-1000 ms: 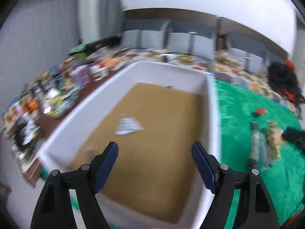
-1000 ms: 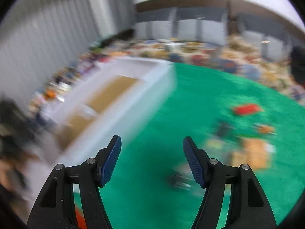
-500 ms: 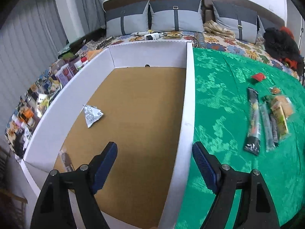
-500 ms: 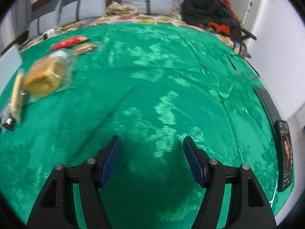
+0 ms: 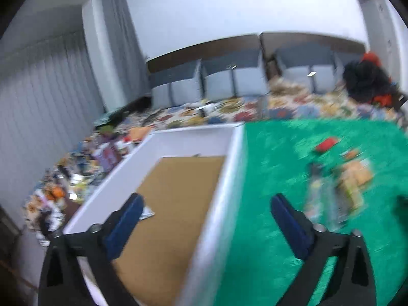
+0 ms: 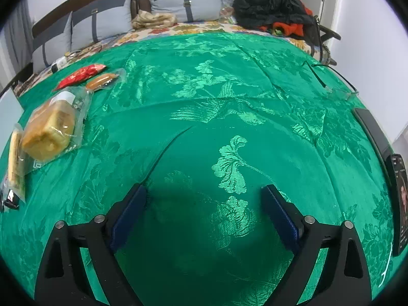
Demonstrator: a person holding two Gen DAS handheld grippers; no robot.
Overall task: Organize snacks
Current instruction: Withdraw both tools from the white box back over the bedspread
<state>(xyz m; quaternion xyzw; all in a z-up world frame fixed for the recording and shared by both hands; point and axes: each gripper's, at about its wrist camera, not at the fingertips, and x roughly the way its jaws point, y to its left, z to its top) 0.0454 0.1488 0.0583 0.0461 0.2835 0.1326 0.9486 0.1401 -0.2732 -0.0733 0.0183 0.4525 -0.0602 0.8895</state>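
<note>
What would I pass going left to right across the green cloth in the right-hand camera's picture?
Bagged bread → red snack packet → small bun in clear wrap → glasses → phone.

Glossy woven green cloth covers the bed; bread sits in clear shiny plastic; box has a matt brown cardboard floor.

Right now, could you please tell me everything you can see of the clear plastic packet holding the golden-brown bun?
The clear plastic packet holding the golden-brown bun lies flat on the green patterned bedspread, at the left of the right wrist view. Its glossy, crinkled film has small print near the edges. One edge overlaps a long clear-wrapped snack stick. Neither gripper touches it.
</note>
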